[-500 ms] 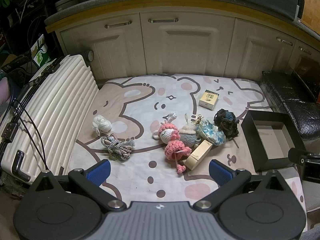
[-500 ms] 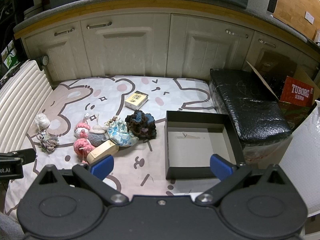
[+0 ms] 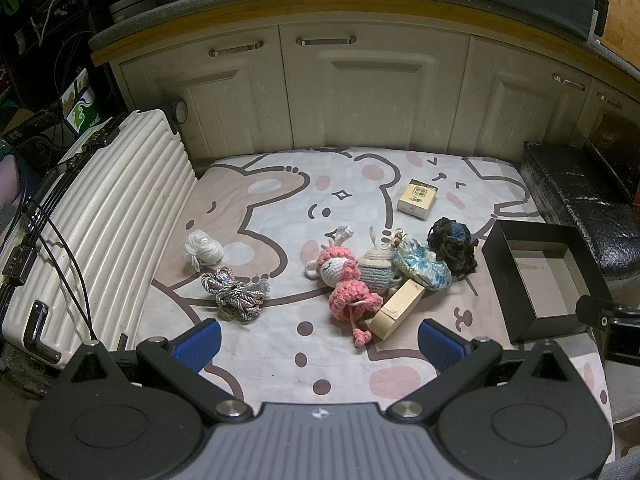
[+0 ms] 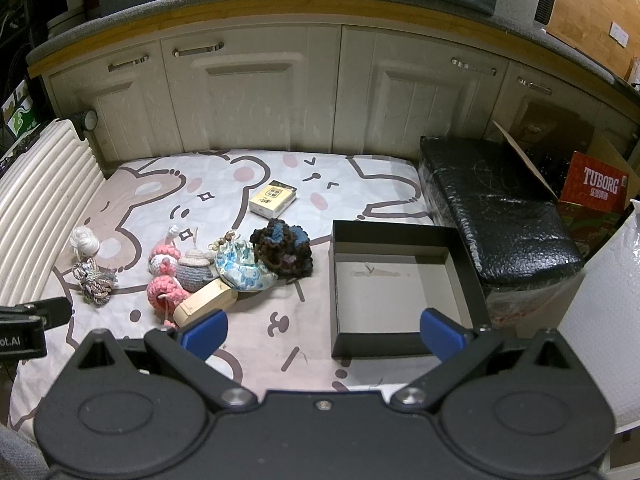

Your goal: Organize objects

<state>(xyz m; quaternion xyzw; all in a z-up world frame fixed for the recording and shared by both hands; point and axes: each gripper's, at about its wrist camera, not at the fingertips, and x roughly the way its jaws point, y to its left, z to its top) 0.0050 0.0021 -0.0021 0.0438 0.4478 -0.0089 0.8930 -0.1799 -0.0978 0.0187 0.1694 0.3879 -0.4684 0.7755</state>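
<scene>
A: Anything different from half a second ago?

B: Nothing. The left hand-held gripper [image 3: 318, 342] and right hand-held gripper [image 4: 323, 331] hang over the cartoon sheet [image 4: 280, 168], jaws spread wide, holding nothing, as before.

A: And the things to sort?

B: Untouched. The pink crochet doll [image 3: 346, 280], wooden block [image 3: 396, 308], floral pouch [image 3: 422, 264] and dark yarn [image 3: 452, 246] lie clustered together; the black box [image 4: 396, 280] sits empty just beside them. Sorting hasn't begun, I'd say.

Cream cabinets [image 3: 372, 92] behind cartoon-print mat [image 3: 280, 208]; white suitcase [image 3: 104, 216] left.
</scene>
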